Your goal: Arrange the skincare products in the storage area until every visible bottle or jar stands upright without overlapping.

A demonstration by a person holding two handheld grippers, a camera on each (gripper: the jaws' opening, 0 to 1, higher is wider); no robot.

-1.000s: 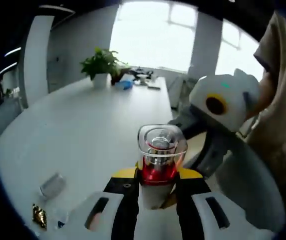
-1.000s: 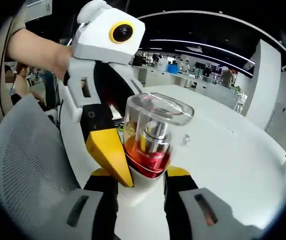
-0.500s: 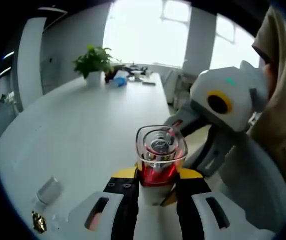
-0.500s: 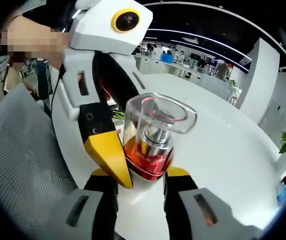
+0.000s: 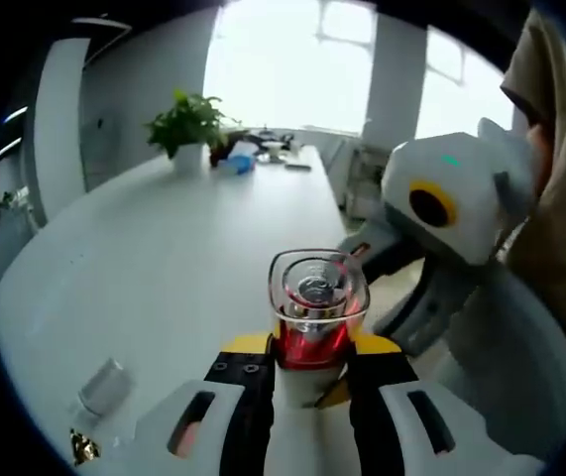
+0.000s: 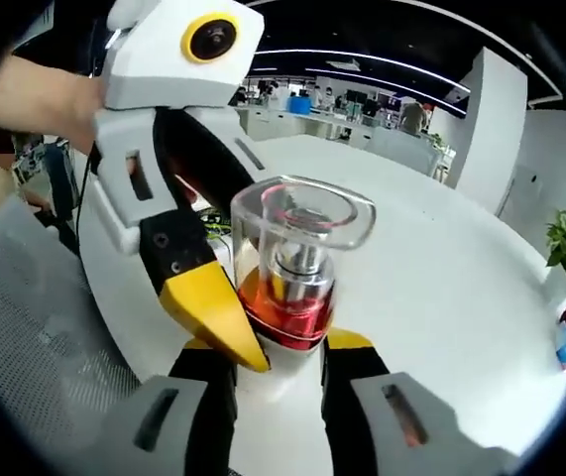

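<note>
A skincare bottle (image 5: pixel 314 317) with a red body, silver neck and clear cap stands upright between the jaws of my left gripper (image 5: pixel 312 362), which is shut on its lower part. My right gripper (image 5: pixel 451 213) comes in from the right, and its jaws reach the bottle from behind. In the right gripper view the same bottle (image 6: pixel 297 273) sits in my right gripper (image 6: pixel 278 352), shut on its base. The left gripper (image 6: pixel 178 149) leans in from the left, with a yellow fingertip (image 6: pixel 213 312) against the bottle's side. The bottle is held above the white table (image 5: pixel 164 258).
A small clear jar (image 5: pixel 104 385) lies on the table at the lower left, with a small gold item (image 5: pixel 84 448) near it. A potted plant (image 5: pixel 188 124) and clutter stand at the far end. A grey mesh chair (image 6: pixel 35 327) sits beside the table, and a person's hand (image 6: pixel 35 94) holds the left gripper.
Both views have shifted slightly with the hands. The bottle stays held between both grippers, in the same place relative to the jaws.
</note>
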